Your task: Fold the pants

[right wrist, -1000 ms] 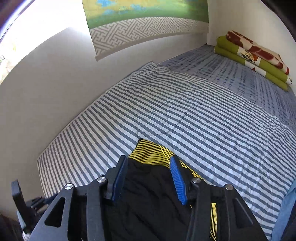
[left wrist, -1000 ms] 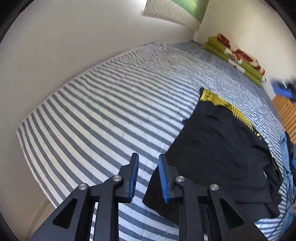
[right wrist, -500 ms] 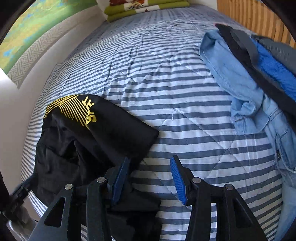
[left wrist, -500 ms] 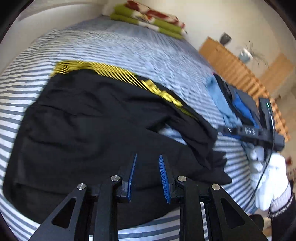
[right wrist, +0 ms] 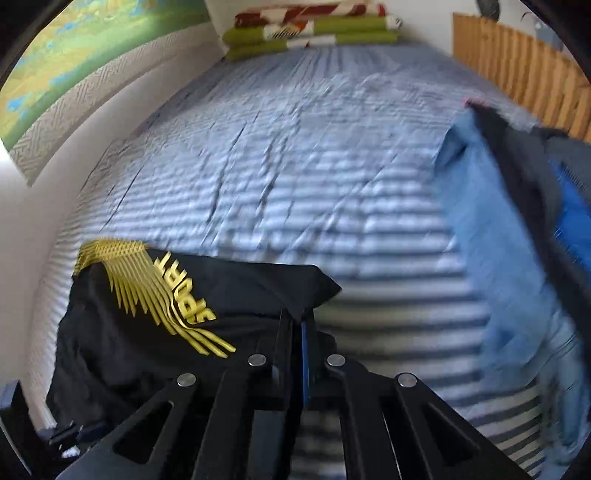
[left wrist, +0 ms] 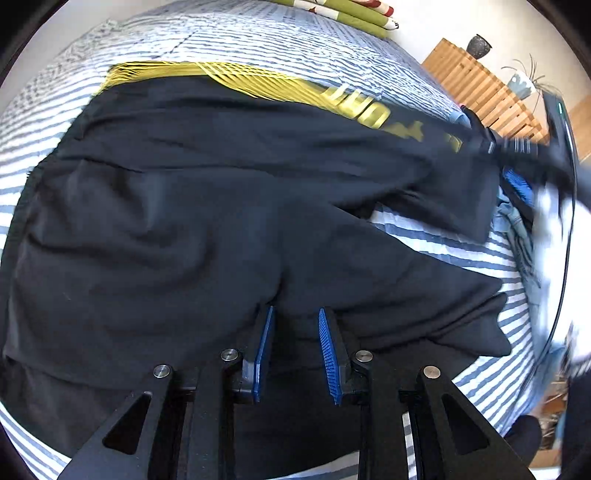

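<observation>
Pants, black soft fabric with yellow stripes and lettering along one side, spread crumpled across blue-and-white striped bed cover, near the bed's wall-side edge. Left hand-held gripper, black with blue pads, over the dark cloth at the seat, jaws parted a little, cloth under and between the tips but not seen pinched. Right hand-held gripper closed tight, pads together on a black corner of the pants beside the yellow lettering; cloth seen rising to the tips. Pile of light blue denim and dark blue clothes toward the bed's opposite edge, apart from the pants. Folded green, red and white blankets at the far end of the bed.
</observation>
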Motion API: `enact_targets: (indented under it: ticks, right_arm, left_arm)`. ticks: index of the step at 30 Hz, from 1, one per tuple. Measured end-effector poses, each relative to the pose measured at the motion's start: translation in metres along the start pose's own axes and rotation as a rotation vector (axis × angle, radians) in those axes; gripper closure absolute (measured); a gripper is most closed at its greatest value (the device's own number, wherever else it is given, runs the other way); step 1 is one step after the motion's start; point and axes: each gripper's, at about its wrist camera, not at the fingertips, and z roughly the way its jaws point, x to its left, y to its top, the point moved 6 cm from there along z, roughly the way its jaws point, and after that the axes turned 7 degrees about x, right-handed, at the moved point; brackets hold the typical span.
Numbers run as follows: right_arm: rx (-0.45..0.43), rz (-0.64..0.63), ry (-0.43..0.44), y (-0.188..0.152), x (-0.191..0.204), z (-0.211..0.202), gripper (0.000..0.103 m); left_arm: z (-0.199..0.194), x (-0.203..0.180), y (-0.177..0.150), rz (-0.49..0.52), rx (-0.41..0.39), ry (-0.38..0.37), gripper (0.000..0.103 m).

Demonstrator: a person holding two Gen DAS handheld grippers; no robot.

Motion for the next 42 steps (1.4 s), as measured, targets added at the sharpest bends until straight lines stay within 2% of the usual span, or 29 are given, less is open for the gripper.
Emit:
enact_targets:
  ticks: [1, 2, 3, 4, 5, 7, 9, 12, 16, 18, 20, 22, 24, 26, 27, 28, 29, 30, 33, 35, 37, 38, 39, 42]
  right_arm:
    - [0.002, 0.027, -0.023, 0.013, -0.009, 0.003, 0.097]
    - [0.026, 0.026, -0.047, 0.021, -0.015, 0.008, 0.088]
    - [0.078, 0.009, -0.068, 0.026, -0.019, 0.016, 0.066]
    - [0.112, -0.001, -0.067, 0.025, -0.022, 0.020, 0.055]
    - [0.108, 0.001, -0.060, 0.021, -0.024, 0.018, 0.052]
    - [0.094, 0.013, -0.029, 0.005, -0.033, 0.004, 0.052]
    - [0.115, 0.028, 0.078, -0.021, -0.036, -0.010, 0.052]
    - [0.162, 0.040, 0.221, -0.085, -0.033, -0.035, 0.052]
    - [0.205, -0.055, 0.313, -0.174, -0.007, -0.060, 0.052]
    - [0.219, -0.131, 0.315, -0.212, 0.008, -0.067, 0.052]
    - [0.213, -0.191, 0.292, -0.235, 0.017, -0.069, 0.050]
    - [0.224, -0.239, 0.253, -0.250, 0.024, -0.063, 0.047]
    - [0.209, -0.284, 0.195, -0.252, 0.028, -0.053, 0.047]
    - [0.184, -0.335, 0.129, -0.249, 0.035, -0.043, 0.047]
    - [0.184, -0.341, 0.123, -0.248, 0.037, -0.038, 0.049]
    - [0.195, -0.337, 0.136, -0.248, 0.039, -0.035, 0.055]
    - [0.212, -0.334, 0.151, -0.248, 0.040, -0.033, 0.082]
    - [0.239, -0.325, 0.178, -0.251, 0.041, -0.034, 0.099]
    - [0.240, -0.311, 0.269, -0.254, 0.040, -0.059, 0.100]
    - [0.229, -0.283, 0.337, -0.253, 0.033, -0.083, 0.100]
    - [0.208, -0.234, 0.407, -0.247, 0.021, -0.109, 0.100]
    - [0.198, -0.207, 0.444, -0.243, 0.014, -0.120, 0.100]
    - [0.194, -0.174, 0.479, -0.238, 0.008, -0.127, 0.100]
    - [0.194, -0.070, 0.541, -0.228, -0.008, -0.134, 0.100]
  left_arm:
    - [0.001, -0.002, 0.001, 0.002, 0.000, -0.001, 0.076]
    - [0.001, -0.005, 0.003, 0.004, -0.003, -0.004, 0.076]
    - [0.001, -0.007, 0.004, 0.008, -0.004, -0.007, 0.076]
    - [0.000, -0.009, 0.005, 0.010, -0.007, -0.010, 0.076]
    - [0.000, -0.009, 0.008, 0.009, -0.013, -0.014, 0.076]
    - [-0.006, -0.010, 0.010, 0.005, -0.028, -0.026, 0.076]
    - [-0.015, -0.008, 0.013, 0.000, -0.056, -0.035, 0.074]
    - [-0.029, 0.002, 0.017, -0.020, -0.106, -0.032, 0.070]
    - [-0.067, 0.043, 0.012, -0.078, -0.215, 0.003, 0.067]
    - [-0.086, 0.068, 0.005, -0.138, -0.275, 0.029, 0.052]
    - [-0.107, 0.105, -0.009, -0.210, -0.304, 0.067, 0.043]
    - [-0.113, 0.135, -0.025, -0.276, -0.301, 0.125, 0.042]
    - [-0.113, 0.164, -0.043, -0.319, -0.281, 0.222, 0.042]
    - [-0.108, 0.187, -0.055, -0.354, -0.223, 0.235, 0.041]
    - [-0.105, 0.195, -0.059, -0.372, -0.206, 0.217, 0.041]
    - [-0.105, 0.203, -0.062, -0.396, -0.200, 0.205, 0.041]
    - [-0.105, 0.209, -0.062, -0.419, -0.202, 0.193, 0.041]
    - [-0.106, 0.213, -0.060, -0.433, -0.207, 0.178, 0.039]
    - [-0.099, 0.219, -0.049, -0.439, -0.195, 0.167, 0.036]
    - [-0.089, 0.218, -0.043, -0.424, -0.153, 0.182, 0.041]
    - [-0.084, 0.209, -0.039, -0.392, -0.135, 0.252, 0.060]
    - [-0.083, 0.201, -0.036, -0.378, -0.126, 0.238, 0.078]
    - [-0.081, 0.194, -0.035, -0.380, -0.119, 0.208, 0.079]
    - [-0.094, 0.185, -0.036, -0.379, -0.118, 0.233, 0.081]
